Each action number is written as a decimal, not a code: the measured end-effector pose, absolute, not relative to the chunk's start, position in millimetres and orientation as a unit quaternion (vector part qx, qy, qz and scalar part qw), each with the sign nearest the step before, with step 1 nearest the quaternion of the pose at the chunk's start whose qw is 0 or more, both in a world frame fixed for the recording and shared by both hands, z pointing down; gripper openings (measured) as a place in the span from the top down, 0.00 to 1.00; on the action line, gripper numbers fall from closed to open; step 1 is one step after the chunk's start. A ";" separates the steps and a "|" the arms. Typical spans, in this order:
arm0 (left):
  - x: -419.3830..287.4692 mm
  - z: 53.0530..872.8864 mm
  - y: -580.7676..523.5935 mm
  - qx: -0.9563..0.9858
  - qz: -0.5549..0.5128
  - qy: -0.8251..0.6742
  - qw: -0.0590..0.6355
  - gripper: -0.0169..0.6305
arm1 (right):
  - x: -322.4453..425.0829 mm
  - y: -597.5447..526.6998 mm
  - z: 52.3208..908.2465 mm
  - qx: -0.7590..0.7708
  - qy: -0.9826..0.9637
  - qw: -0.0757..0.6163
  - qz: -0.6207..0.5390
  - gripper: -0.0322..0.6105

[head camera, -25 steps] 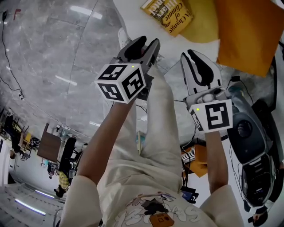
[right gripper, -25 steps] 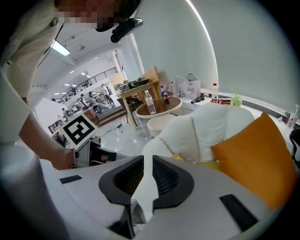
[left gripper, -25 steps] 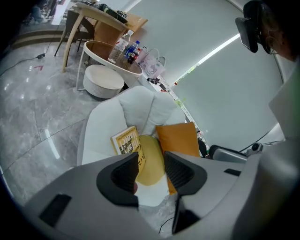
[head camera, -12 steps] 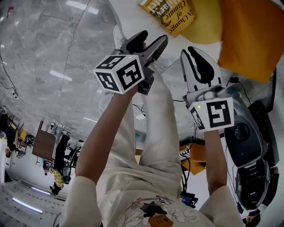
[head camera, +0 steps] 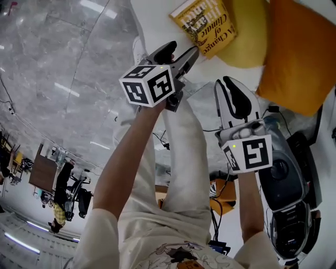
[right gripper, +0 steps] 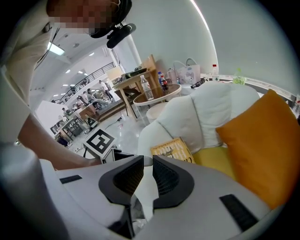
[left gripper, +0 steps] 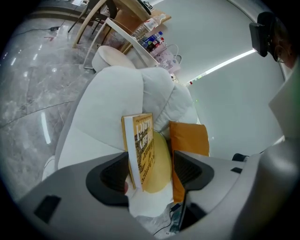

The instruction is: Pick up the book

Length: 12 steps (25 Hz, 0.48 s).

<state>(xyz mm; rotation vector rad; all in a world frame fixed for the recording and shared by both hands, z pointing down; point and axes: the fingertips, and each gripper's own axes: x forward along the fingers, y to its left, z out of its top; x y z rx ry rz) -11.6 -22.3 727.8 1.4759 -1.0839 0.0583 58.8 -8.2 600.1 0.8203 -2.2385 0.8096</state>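
Note:
The book (head camera: 205, 23), yellow-covered with dark lettering, lies on a white armchair (head camera: 157, 16) against a yellow cushion (head camera: 247, 37). My left gripper (head camera: 182, 50) hangs just short of it. Its jaws have just been opening and stand open and empty. In the left gripper view the book (left gripper: 143, 150) shows in the gap of the left gripper (left gripper: 150, 171), farther off and untouched. My right gripper (head camera: 227, 83) is to the right, shut with nothing held. In the right gripper view the book (right gripper: 172, 151) lies beyond the right gripper (right gripper: 147, 164).
An orange cushion (head camera: 299, 58) leans at the right of the armchair, beside the yellow cushion (right gripper: 215, 159). A black machine (head camera: 286, 178) and cables sit on the floor at the right. A side table with bottles (left gripper: 150, 40) stands behind the armchair. Grey marble floor (head camera: 63, 63) spreads left.
The left gripper's jaws have spread wider. Both grippers have sunk toward the armchair, and the book now shows more fully in the head view.

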 end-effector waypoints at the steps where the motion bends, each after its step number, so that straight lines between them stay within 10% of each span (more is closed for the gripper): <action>1: -11.4 730.3 -24.9 0.642 0.025 -0.468 0.607 0.52 | 58.4 -9.4 602.3 0.311 -0.846 0.307 0.307 0.86; 12: 8.3 777.0 -35.1 0.627 0.016 -0.460 0.629 0.45 | 61.2 -10.4 628.1 0.309 -0.839 0.308 0.325 0.85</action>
